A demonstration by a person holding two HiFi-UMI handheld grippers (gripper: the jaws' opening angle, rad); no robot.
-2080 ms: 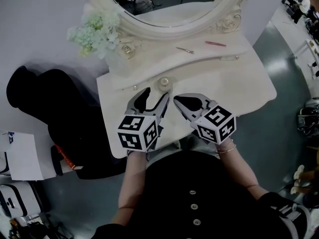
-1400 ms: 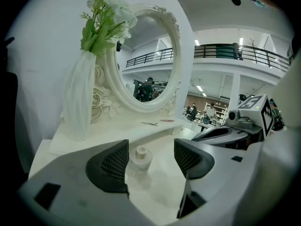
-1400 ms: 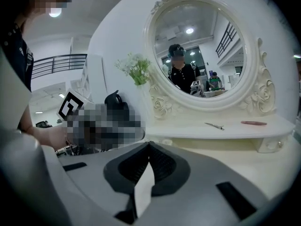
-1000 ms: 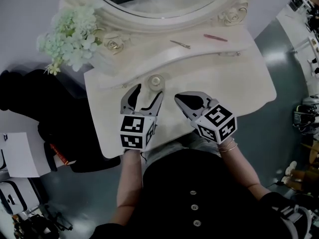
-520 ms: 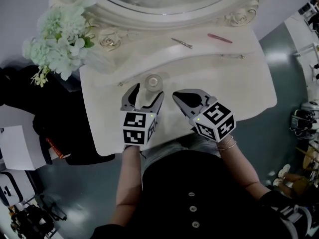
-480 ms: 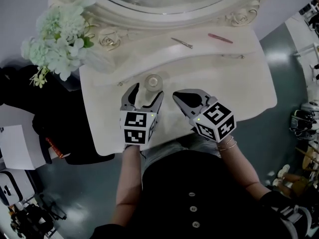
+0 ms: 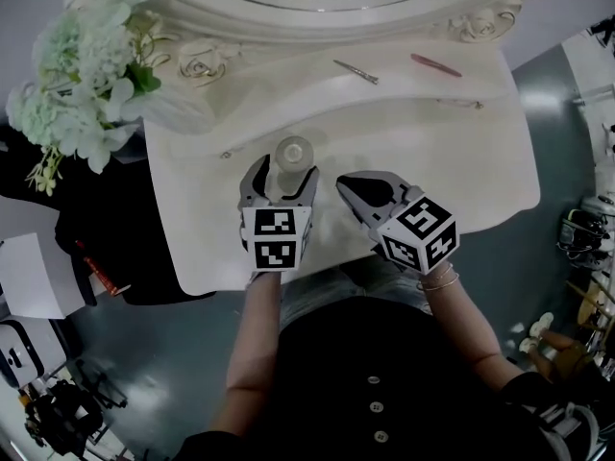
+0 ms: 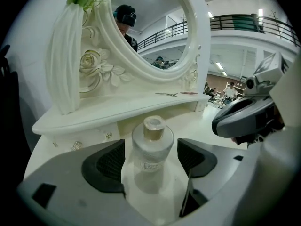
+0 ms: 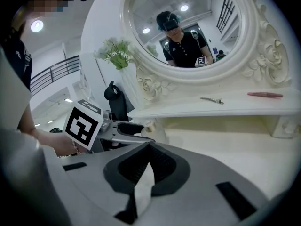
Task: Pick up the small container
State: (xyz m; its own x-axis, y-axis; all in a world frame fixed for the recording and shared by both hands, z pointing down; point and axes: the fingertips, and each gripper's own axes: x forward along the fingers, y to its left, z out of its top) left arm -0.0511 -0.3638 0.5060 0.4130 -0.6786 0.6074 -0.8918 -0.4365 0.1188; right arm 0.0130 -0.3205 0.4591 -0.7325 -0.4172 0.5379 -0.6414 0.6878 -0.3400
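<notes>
The small container, a frosted bottle [image 7: 293, 151] with a pale cap, stands upright on the white dressing table [image 7: 452, 171]. My left gripper [image 7: 285, 175] is open around it and its jaws have just been opening. In the left gripper view the bottle [image 8: 151, 149] sits between the two dark pads [image 8: 109, 163], with a gap on each side. My right gripper [image 7: 346, 184] hovers just to the right of it, jaws together and empty. In the right gripper view its pads meet at the tips [image 9: 149, 147], and the left gripper [image 9: 117, 128] shows beyond them.
A raised shelf [image 7: 404, 89] behind the bottle carries a metal tool [image 7: 356, 71] and a pink stick [image 7: 435, 64]. A white vase of pale flowers [image 7: 82, 75] stands at the left, below the ornate mirror frame [image 7: 480, 22]. The table's front edge runs near my wrists.
My left gripper has moved forward and down, so the bottle that stood ahead of its tips is now between its jaws. The right gripper has barely shifted.
</notes>
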